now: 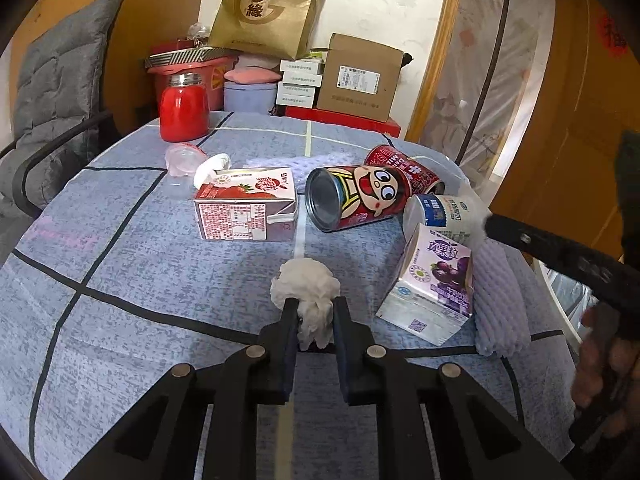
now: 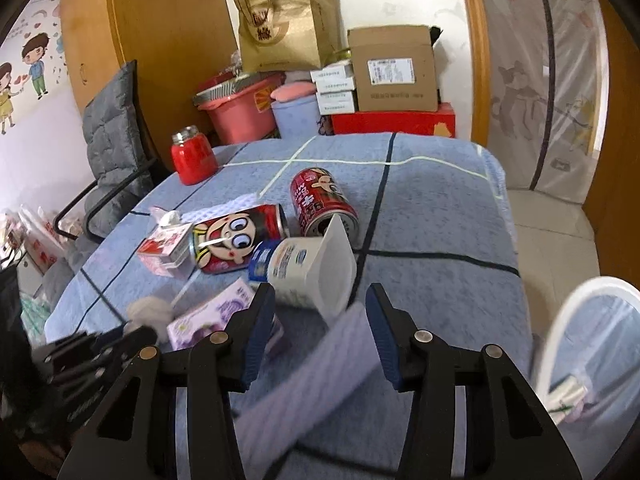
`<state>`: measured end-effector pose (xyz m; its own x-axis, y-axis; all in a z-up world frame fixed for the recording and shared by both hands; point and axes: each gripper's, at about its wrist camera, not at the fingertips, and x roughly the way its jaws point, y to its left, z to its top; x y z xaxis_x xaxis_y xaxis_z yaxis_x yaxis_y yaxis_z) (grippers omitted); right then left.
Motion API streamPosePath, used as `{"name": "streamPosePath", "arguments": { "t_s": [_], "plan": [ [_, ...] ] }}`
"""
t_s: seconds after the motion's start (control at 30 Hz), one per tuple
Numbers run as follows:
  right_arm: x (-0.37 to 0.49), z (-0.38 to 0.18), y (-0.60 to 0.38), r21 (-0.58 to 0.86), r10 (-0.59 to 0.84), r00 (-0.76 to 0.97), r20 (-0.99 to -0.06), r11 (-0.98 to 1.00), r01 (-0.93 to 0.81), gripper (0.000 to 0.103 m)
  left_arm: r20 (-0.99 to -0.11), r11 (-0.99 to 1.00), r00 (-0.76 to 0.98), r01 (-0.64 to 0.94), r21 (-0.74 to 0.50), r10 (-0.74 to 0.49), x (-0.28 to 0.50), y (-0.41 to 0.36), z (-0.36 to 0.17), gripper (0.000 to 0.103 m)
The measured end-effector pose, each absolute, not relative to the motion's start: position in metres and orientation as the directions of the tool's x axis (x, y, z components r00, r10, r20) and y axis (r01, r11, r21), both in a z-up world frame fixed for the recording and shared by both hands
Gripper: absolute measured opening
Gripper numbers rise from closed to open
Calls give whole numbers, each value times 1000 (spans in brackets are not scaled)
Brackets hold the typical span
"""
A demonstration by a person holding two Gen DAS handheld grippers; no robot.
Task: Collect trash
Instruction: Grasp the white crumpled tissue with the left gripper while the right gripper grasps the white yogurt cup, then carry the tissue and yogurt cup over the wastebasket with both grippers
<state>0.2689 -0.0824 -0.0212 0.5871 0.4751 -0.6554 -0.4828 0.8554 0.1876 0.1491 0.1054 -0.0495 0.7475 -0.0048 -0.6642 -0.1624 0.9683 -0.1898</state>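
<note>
a lived-in room of a home, likely a bedroom or spare room — a blue checked bedsheet (image 2: 420,216) covers the surface, and a cartoon wall sticker (image 2: 24,76) decorates the wall. behind it household storage piles up — a cardboard box (image 1: 358,78), a gift bag (image 1: 266,12), a pink tub (image 2: 244,110) — beside a padded grey chair (image 1: 56,88).

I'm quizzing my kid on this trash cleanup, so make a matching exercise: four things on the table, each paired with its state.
Things:
1. crumpled tissue
2. cartoon-face can
3. red jar
4. foam sleeve

States:
A. standing upright
B. between the right hand-held gripper fingers
C. lying on its side
D. pinched by the left hand-held gripper

Pairs: 1-D, 2-C, 3-A, 4-B
</note>
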Motion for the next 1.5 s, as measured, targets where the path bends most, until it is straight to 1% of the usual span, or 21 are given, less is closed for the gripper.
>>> {"name": "streamPosePath", "arguments": {
  "t_s": [0.07, 0.1, 0.13, 0.17, 0.2, 0.33, 0.63, 0.87, 1.1, 1.5],
  "plan": [
    [277, -23, -78, 200, 485, 574, -660, 849, -489, 42, -663, 968, 748, -160, -195, -10, 149, 107, -50, 17],
    [280, -25, -76, 207, 490, 566, -663, 846, -491, 38, -663, 968, 749, -157, -196, -13, 150, 107, -51, 17],
    [285, -27, -72, 214, 496, 552, -671, 842, -496, 32, -662, 968, 749, -154, -197, -15, 150, 108, -51, 17],
    [287, -29, -71, 221, 502, 540, -676, 837, -501, 23, -662, 968, 750, -153, -197, -16, 151, 108, -51, 17],
    [288, -29, -70, 238, 517, 528, -673, 828, -508, 19, -660, 969, 751, -151, -197, -18, 151, 109, -51, 17],
    [285, -25, -69, 238, 528, 534, -660, 822, -517, 11, -656, 969, 754, -150, -196, -15, 152, 109, -50, 17],
    [275, 3, -83, 236, 545, 585, -600, 820, -522, 11, -634, 971, 773, -153, -184, 2, 146, 107, -34, 17],
    [255, 19, -112, 247, 537, 620, -572, 834, -494, 11, -610, 979, 792, -108, -171, -19, 143, 87, -14, 17],
    [227, 25, -158, 251, 490, 661, -568, 869, -427, 11, -592, 985, 802, -25, -172, -83, 147, 52, 4, 17],
    [196, 25, -253, 245, 362, 733, -576, 932, -268, 11, -583, 970, 776, 185, -155, -241, 164, -45, 16, 17]
  ]
}}
